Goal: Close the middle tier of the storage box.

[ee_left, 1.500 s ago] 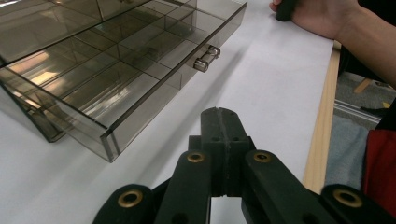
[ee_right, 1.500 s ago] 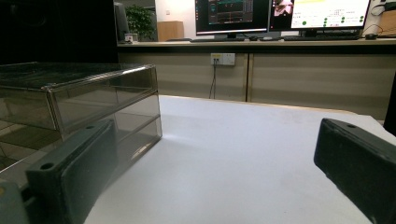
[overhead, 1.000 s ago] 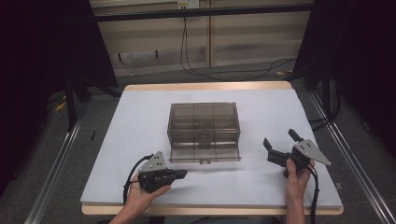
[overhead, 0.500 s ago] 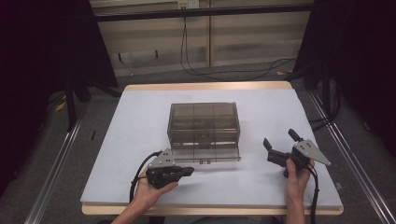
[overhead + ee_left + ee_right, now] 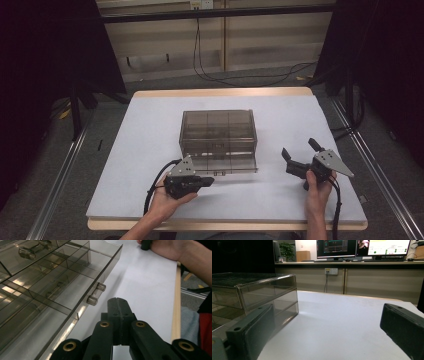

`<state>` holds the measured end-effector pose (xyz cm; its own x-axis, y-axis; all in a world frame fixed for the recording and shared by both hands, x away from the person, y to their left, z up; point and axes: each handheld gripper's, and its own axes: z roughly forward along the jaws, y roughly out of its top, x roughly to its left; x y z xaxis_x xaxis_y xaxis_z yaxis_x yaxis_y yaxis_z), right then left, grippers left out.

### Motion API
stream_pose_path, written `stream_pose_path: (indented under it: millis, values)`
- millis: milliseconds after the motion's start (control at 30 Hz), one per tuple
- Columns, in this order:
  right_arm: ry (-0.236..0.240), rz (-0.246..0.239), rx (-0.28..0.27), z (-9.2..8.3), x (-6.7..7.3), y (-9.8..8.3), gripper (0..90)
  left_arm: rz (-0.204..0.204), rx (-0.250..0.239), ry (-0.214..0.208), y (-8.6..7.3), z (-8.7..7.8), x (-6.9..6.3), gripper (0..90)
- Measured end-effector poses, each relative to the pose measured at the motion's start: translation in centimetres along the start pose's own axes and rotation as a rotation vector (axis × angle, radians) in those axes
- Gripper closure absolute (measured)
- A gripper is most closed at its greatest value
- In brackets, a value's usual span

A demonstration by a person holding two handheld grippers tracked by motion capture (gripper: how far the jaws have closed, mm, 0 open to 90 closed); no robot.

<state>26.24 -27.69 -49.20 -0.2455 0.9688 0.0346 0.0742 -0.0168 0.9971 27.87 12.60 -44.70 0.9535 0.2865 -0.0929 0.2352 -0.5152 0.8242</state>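
Centrally on the white bench [image 5: 150, 145] a smoky clear drawer box [image 5: 218, 131] is seen, lowest drawer [image 5: 225, 164] pulled out | left tool [image 5: 209, 181] pressed together, just beside the drawer's handle [image 5: 96, 293] | right tool [image 5: 298, 155] spread, holding nothing, well apart | no legible writing is made out
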Motion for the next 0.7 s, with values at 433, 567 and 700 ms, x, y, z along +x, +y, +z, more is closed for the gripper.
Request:
stream_pose_path:
  millis: [433,567,700]
  values:
    - [0.003,0.001,0.0,0.0,-0.1,0.0,0.0,0.012,0.041,-0.017,0.9,1.7,0.4,90.0]
    - [0.007,0.002,0.003,0.0,0.0,0.0,0.0,0.01,0.052,-0.021,1.2,2.2,0.4,90.0]
    - [0.002,0.004,0.002,0.0,0.0,0.0,0.0,0.016,0.073,-0.024,1.2,2.6,0.4,90.0]
